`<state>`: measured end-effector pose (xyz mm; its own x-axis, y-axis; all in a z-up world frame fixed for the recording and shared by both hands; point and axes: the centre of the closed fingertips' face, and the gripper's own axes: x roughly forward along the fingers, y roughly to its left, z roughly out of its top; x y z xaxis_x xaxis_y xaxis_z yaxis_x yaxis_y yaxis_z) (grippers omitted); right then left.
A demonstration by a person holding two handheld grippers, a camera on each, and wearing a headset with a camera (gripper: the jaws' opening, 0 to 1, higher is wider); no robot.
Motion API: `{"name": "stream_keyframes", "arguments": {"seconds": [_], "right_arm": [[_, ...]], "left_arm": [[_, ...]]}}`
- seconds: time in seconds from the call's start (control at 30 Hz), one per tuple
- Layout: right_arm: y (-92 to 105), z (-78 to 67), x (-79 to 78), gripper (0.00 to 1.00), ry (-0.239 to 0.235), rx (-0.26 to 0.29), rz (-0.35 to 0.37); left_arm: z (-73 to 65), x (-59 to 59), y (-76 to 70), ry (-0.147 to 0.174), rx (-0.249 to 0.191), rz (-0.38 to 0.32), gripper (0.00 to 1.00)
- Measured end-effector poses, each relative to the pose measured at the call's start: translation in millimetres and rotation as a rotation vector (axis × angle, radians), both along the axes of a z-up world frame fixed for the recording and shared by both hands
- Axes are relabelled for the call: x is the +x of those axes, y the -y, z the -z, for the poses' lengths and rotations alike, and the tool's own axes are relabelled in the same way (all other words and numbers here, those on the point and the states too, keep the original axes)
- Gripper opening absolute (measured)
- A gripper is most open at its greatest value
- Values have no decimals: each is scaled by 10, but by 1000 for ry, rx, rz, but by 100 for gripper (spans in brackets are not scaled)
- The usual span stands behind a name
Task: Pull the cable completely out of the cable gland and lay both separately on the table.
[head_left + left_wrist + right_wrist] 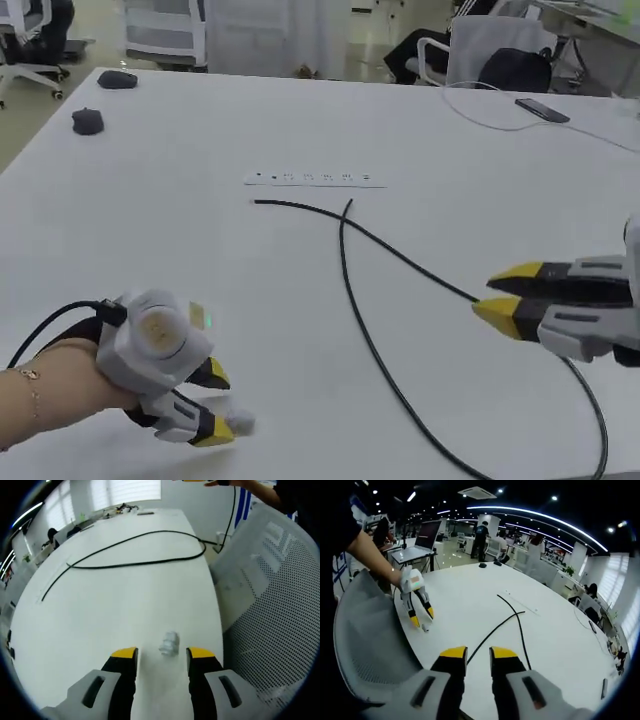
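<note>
A long black cable lies in a crossing loop on the white table; it also shows in the left gripper view and the right gripper view. The small white cable gland rests apart from it near the table's front edge, just ahead of my open left gripper. In the left gripper view the gland sits between the spread jaws of that gripper, untouched. My right gripper hovers over the cable at the right, jaws slightly apart. Left gripper and gland appear across the table.
A white power strip lies past the cable. Two dark mice sit at the far left, a phone with a white lead at the far right. A mesh chair stands against the table's near edge.
</note>
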<state>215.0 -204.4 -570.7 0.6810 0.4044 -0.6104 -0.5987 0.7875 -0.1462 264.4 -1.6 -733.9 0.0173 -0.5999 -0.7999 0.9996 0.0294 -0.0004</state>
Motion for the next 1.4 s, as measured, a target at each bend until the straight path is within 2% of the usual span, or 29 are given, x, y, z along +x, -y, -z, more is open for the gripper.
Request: {"name": "stream_keyframes", "arguments": {"seconds": [0.1, 0.13, 0.2, 0.23, 0.27, 0.3, 0.33, 0.4, 0.47, 0.5, 0.53, 0.57, 0.63, 0.67, 0.73, 0.8, 0.87, 0.9, 0.93, 1.0, 1.07, 1.17, 1.23, 1.3, 1.4], "right_arm": [[-108, 32, -76, 18, -22, 4, -9], [-157, 58, -108, 18, -39, 7, -19], [-212, 86, -130, 20, -53, 12, -25], [-257, 117, -172, 20, -75, 12, -33], [-285, 136, -191, 20, -88, 12, -37], [-326, 162, -236, 20, -108, 17, -42], [-362, 179, -260, 20, -119, 21, -52], [-466, 229, -354, 22, -165, 45, -68], [-557, 293, -453, 25, -214, 47, -91], [-572, 309, -475, 25, -223, 40, -92], [-587, 335, -510, 24, -246, 36, -82], [-607, 344, -532, 24, -257, 37, -83], [-668, 326, -571, 26, -265, 68, -79], [-708, 321, -618, 26, -284, 88, -74], [-743, 337, -679, 28, -311, 103, -67], [-770, 344, -720, 29, -318, 120, -47], [-802, 340, -737, 29, -322, 165, -8], [-815, 344, -758, 30, -333, 187, 7], [-823, 353, -776, 31, -348, 217, 37], [-833, 359, -777, 32, -341, 241, 58], [-849, 371, -783, 32, -337, 260, 77], [-895, 396, -798, 33, -341, 284, 93], [-889, 440, -807, 34, -343, 267, 110], [-855, 485, -815, 36, -338, 223, 116], [-838, 549, -837, 36, -354, 230, 132]], "left_arm": [[-264, -97, -117, -21, -26, -28, 41], [-381, -175, -173, -37, -37, -31, 42], [-563, -268, -280, -37, -54, -54, 44], [-638, -315, -321, -49, -67, -75, 45], [-740, -408, -391, -80, -79, -98, 45], [-781, -439, -416, -88, -84, -106, 43], [-893, -494, -477, -93, -107, -132, 41], [-1047, -585, -600, -102, -132, -188, 43], [-1189, -641, -719, -103, -167, -257, 44], [-1238, -713, -780, -134, -164, -277, 45], [-1294, -761, -842, -147, -167, -291, 45], [-1387, -748, -928, -119, -196, -331, 45], [-1467, -758, -1047, -104, -215, -399, 46], [-1497, -791, -1128, -98, -216, -431, 47], [-1534, -785, -1268, -61, -221, -502, 51], [-1551, -774, -1393, -21, -223, -568, 53], [-1564, -769, -1461, 9, -242, -614, 51], [-1561, -772, -1479, 7, -253, -637, 52], [-1563, -747, -1495, -1, -290, -689, 52], [-1539, -690, -1543, -1, -333, -757, 54], [-1520, -653, -1578, 2, -354, -800, 55], [-1455, -575, -1683, 45, -347, -858, 54], [-1387, -576, -1711, 42, -338, -872, 56], [-1355, -573, -1735, 38, -347, -897, 56], [-1314, -581, -1739, 32, -356, -914, 56]]}}
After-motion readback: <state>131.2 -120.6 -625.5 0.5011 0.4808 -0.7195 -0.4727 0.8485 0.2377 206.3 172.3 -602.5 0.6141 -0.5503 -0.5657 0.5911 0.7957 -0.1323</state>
